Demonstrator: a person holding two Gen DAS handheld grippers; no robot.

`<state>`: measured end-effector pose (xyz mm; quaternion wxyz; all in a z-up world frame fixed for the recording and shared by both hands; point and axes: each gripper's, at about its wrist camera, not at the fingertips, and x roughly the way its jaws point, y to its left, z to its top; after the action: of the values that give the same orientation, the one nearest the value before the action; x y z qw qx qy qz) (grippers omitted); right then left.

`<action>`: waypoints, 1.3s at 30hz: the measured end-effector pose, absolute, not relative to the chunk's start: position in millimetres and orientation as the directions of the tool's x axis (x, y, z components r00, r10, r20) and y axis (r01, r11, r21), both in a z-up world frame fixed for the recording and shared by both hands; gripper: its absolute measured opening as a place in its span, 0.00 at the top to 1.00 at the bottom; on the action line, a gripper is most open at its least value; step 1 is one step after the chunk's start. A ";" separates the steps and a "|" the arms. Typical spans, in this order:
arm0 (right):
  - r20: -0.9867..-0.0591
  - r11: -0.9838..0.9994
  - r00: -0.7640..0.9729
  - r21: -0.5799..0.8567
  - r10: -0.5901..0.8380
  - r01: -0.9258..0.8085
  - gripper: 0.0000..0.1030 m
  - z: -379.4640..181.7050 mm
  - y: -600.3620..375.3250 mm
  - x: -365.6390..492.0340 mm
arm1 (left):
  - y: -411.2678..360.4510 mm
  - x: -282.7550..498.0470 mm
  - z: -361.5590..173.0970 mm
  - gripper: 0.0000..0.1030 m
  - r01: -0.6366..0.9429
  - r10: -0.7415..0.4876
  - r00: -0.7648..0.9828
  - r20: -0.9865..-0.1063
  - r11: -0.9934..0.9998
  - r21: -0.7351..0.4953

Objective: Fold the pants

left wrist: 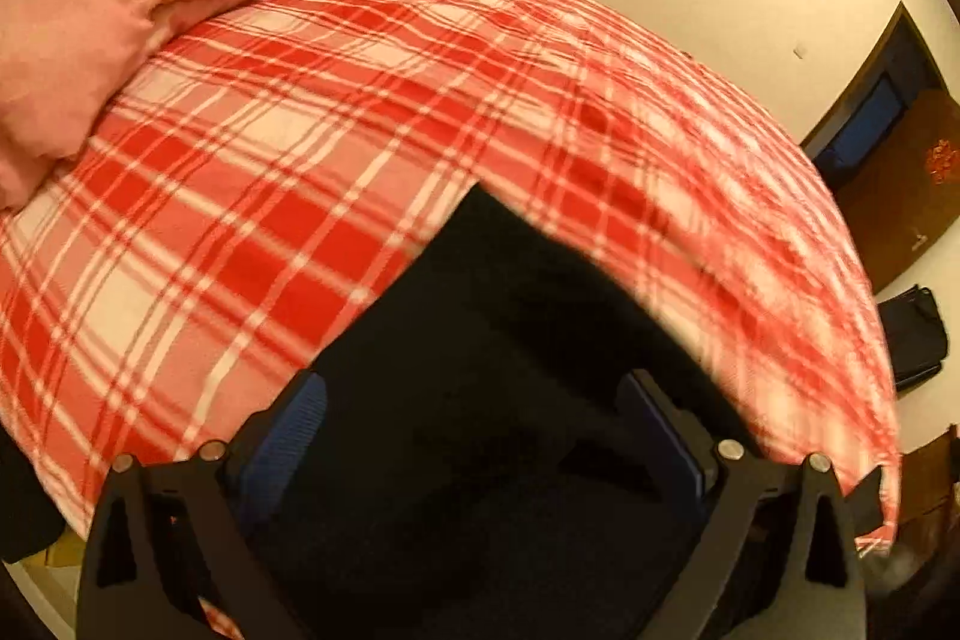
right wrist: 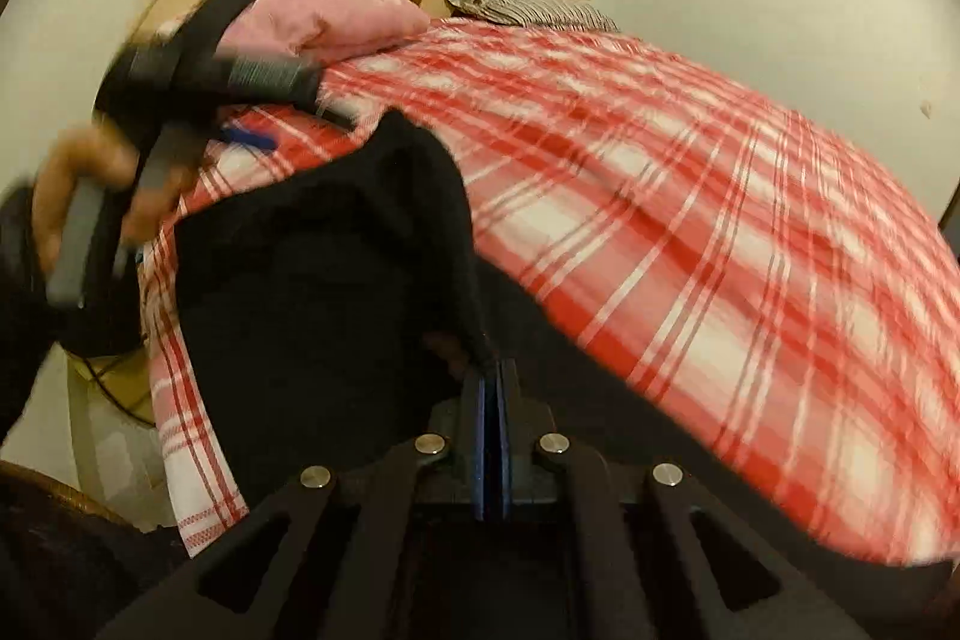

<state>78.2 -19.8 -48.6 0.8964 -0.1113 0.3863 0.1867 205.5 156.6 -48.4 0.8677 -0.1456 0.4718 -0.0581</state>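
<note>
Black cloth of the pants (right wrist: 312,292) fills the lower middle of our right wrist view, and our right hand-held gripper (right wrist: 493,382) has its blue-padded jaws pressed together on a raised fold of that cloth, which peaks toward the upper left of the frame. From this pinch the pants run away to the left and forward, lying on the red plaid bedspread (right wrist: 690,220), so their long axis seems to run roughly across the frame from lower right to upper left. Our left hand-held gripper (right wrist: 240,124) shows blurred at the left edge of that view, carried by a hand (right wrist: 72,184); it sits just above the far peak of the fabric, and in this view we cannot tell whether it touches. In the left wrist view the left hand-held gripper (left wrist: 474,436) is spread wide, blue pads well apart, with the pants (left wrist: 492,340) dark between and ahead of them, nothing gripped. We judge the left one nearer the free end, so the coming move turns on closing there while the right keeps its pinch. A pink pillow (left wrist: 120,10) rests at the upper left.
</note>
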 end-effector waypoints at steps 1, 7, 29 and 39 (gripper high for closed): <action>-0.735 0.913 0.631 -0.041 0.248 -0.407 0.97 -56.7 -18.4 76.2 | 152.2 212.5 -45.6 0.03 -0.030 -0.240 0.544 -0.804 0.952 -0.305; -0.710 0.919 0.673 -0.094 0.208 -0.383 0.97 -77.3 -8.3 60.3 | 113.3 257.7 -53.5 0.03 0.015 -0.147 0.496 -0.856 0.987 -0.161; -0.628 0.925 0.741 -0.088 0.237 -0.370 0.97 -26.8 -29.5 37.6 | 155.5 217.7 -31.8 0.78 -0.008 -0.354 0.548 -0.758 0.904 -0.427; -0.627 0.883 0.715 -0.089 0.310 -0.461 0.97 -14.7 -3.8 -14.4 | 205.9 133.9 3.1 0.78 0.038 -0.364 0.703 -0.612 0.878 -0.478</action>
<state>-14.4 -3.8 -14.7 0.9180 -0.1203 0.3141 0.2100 133.9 205.9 3.1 0.8959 -0.2206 0.3690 -0.1121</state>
